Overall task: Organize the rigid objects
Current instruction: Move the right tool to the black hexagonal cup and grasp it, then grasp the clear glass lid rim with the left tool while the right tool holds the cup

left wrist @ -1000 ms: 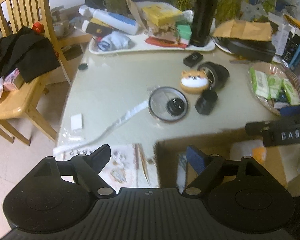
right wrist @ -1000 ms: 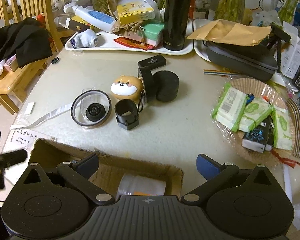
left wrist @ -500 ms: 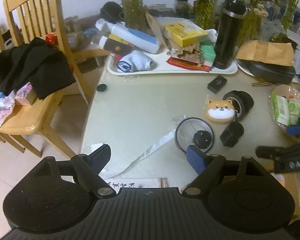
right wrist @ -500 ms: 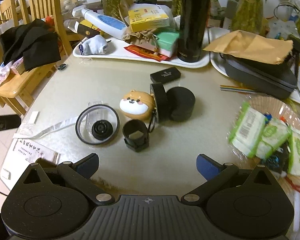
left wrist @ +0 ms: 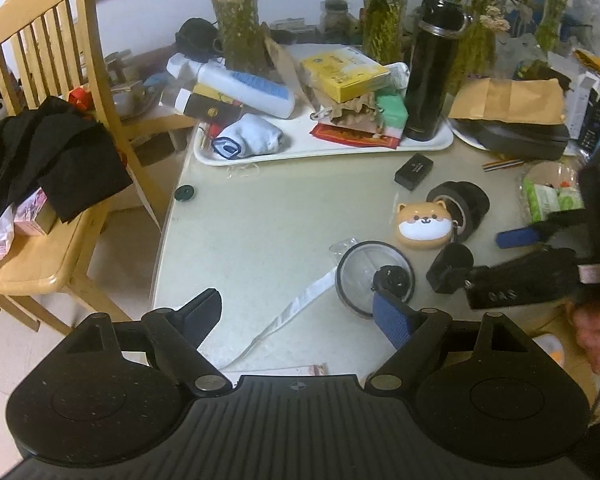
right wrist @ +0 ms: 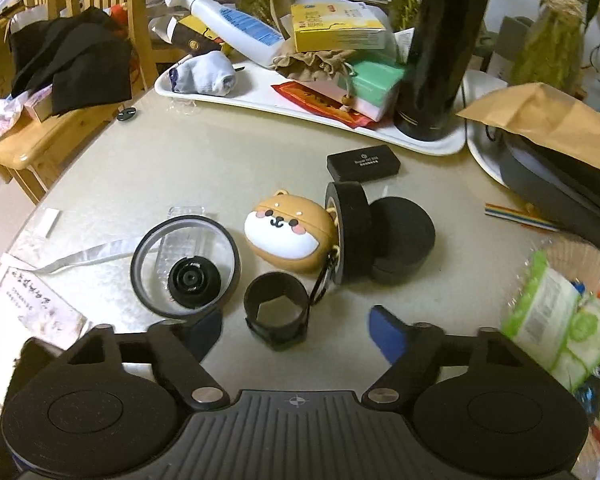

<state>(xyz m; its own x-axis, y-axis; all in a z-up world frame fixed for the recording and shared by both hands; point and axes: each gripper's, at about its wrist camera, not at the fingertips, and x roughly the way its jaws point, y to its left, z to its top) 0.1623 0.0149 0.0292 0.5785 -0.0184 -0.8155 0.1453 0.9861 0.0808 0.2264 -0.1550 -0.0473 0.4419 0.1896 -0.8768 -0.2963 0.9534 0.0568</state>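
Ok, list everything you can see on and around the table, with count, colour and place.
small cylinder: 1, black, between the right claw's fingers
round lid: 1, clear with black knob, left of cylinder
dog case: 1, tan and white, table centre
tape roll: 1, black, upright beside dog case
small box: 1, black, behind tape
flask: 1, black, on white tray
chair: 1, wooden, left
left claw: open, empty
right claw: just been closing, not yet pressing the cylinder
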